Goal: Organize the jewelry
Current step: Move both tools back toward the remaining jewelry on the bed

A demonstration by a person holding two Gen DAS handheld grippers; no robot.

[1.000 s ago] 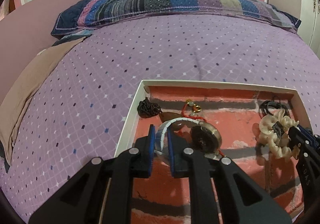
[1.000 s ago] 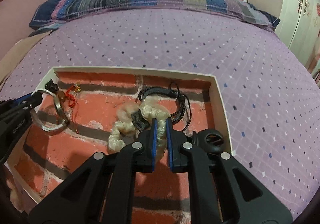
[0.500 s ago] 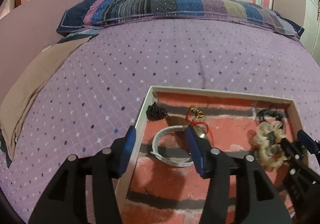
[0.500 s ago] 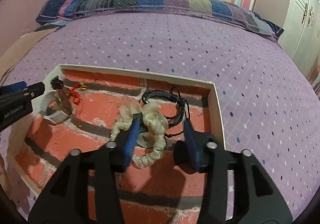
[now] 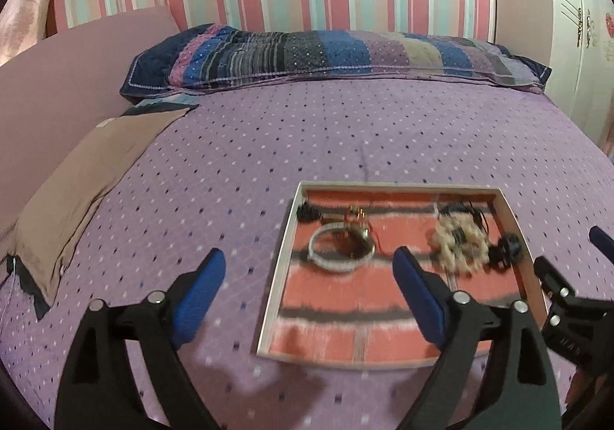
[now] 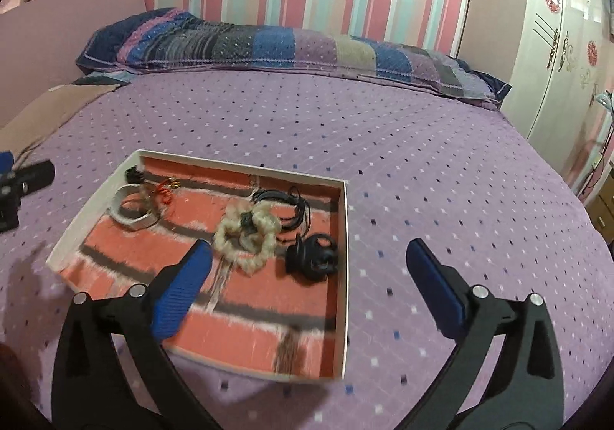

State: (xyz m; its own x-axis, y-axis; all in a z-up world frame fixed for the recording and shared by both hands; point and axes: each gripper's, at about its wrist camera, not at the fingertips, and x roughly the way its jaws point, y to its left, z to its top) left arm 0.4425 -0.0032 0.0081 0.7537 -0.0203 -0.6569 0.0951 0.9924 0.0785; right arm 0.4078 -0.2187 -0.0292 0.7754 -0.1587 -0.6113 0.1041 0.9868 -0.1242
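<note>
Both jaws have just sprung wide and empty: left gripper (image 5: 309, 272) dropped the white bangle (image 5: 340, 251), right gripper (image 6: 309, 268) the cream scrunchie (image 6: 245, 234), inside the tray (image 6: 343, 257)

Left gripper (image 5: 309, 272): two matte black arms, triangular, each with a long cut-out window near the base. Blue ribbed pads (image 5: 197, 299) line the inner faces of the fingertips. Two round silver screws sit on each arm just behind the pad.

Right gripper (image 6: 307, 272): same build, black arms with blue ribbed pads (image 6: 182, 290), paired silver screws behind each pad and triangular cut-outs below. Seen from the left gripper's side, its outer face is black with two silver screws and faint pale lettering, too blurred to read, and a blue pad tip beyond.
</note>
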